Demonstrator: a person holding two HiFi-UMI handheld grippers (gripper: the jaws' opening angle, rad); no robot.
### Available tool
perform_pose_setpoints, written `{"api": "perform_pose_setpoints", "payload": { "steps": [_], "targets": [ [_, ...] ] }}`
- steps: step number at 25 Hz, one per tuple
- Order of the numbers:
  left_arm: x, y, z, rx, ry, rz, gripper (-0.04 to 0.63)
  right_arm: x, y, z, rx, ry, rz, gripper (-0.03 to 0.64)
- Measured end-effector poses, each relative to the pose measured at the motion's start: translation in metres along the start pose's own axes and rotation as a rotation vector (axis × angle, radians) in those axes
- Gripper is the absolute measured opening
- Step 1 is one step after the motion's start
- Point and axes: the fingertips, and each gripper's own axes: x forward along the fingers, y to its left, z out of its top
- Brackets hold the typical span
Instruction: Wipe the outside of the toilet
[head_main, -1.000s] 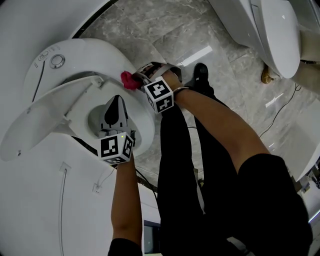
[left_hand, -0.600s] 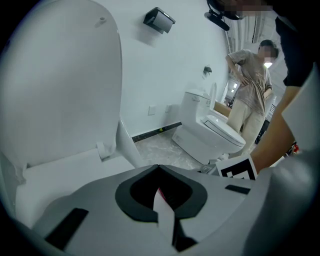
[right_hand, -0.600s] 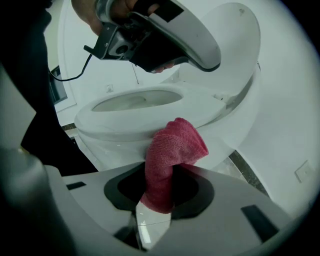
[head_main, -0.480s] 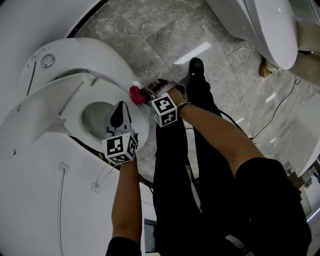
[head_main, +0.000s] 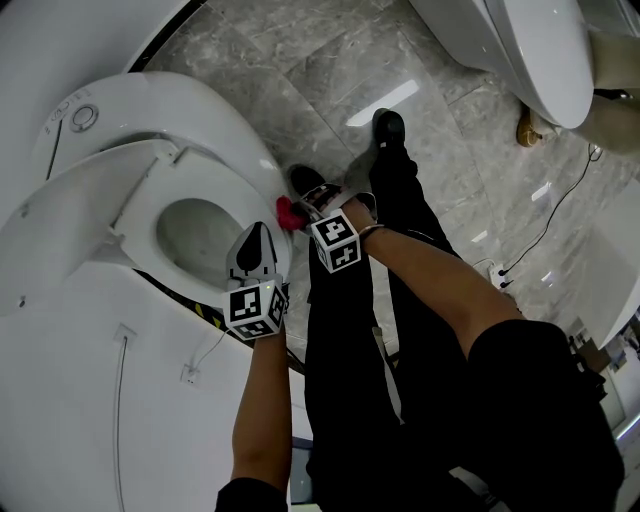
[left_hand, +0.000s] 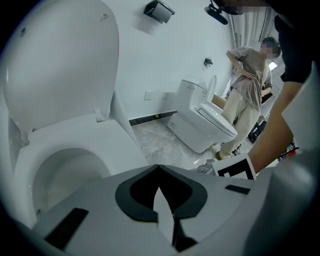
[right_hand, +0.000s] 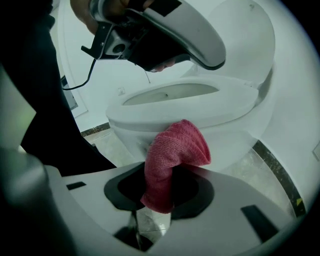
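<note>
Grey marble floor tiles (head_main: 330, 70) underfoot, and our right gripper (right_hand: 165, 192) is clenched on the red knitted cloth (right_hand: 172, 150). It has slid forward along the white ceramic toilet (right_hand: 225, 137) bowl's outside, pressed just beneath the seat (right_hand: 220, 102), so we reckon the wipe's progressing. Our left gripper (left_hand: 159, 195), jaws together and empty, hovers above that seat.

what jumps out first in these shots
The red cloth stands out most: the right tool is shut on it and holds it against the outside of the white toilet, just under the front rim. The left tool is shut and empty above the open bowl, whose lid is raised. A second toilet stands further off, at the head view's upper right.
</note>
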Motion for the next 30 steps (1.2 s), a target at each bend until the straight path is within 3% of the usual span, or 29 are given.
{"api": "perform_pose_setpoints", "payload": {
  "steps": [7,12,17,19,22,25,30],
  "targets": [
    [-0.004,-0.003,-0.010,-0.020,0.012,0.003,0.011,0.011,0.042,-0.001,0.018,0.001,0.093,0.141],
    [0.000,-0.007,-0.007,-0.030,0.013,0.004,0.011,0.016,0.069,0.000,-0.039,0.001,0.201,0.140],
    [0.006,-0.005,0.007,-0.033,0.002,0.006,0.011,0.000,0.100,0.008,-0.102,-0.086,0.411,0.140],
    [0.010,-0.003,0.019,-0.030,-0.010,0.008,0.011,-0.015,0.096,0.009,-0.093,-0.123,0.456,0.141],
    [0.016,0.004,0.042,-0.026,-0.033,0.020,0.011,-0.046,0.049,0.013,-0.008,-0.203,0.384,0.141],
    [0.024,0.011,0.069,-0.021,-0.055,0.038,0.011,-0.083,-0.029,0.020,0.081,-0.284,0.219,0.141],
    [0.033,0.032,0.120,-0.027,-0.103,0.103,0.011,-0.114,-0.164,0.032,0.146,-0.316,-0.030,0.141]
  ]
}}
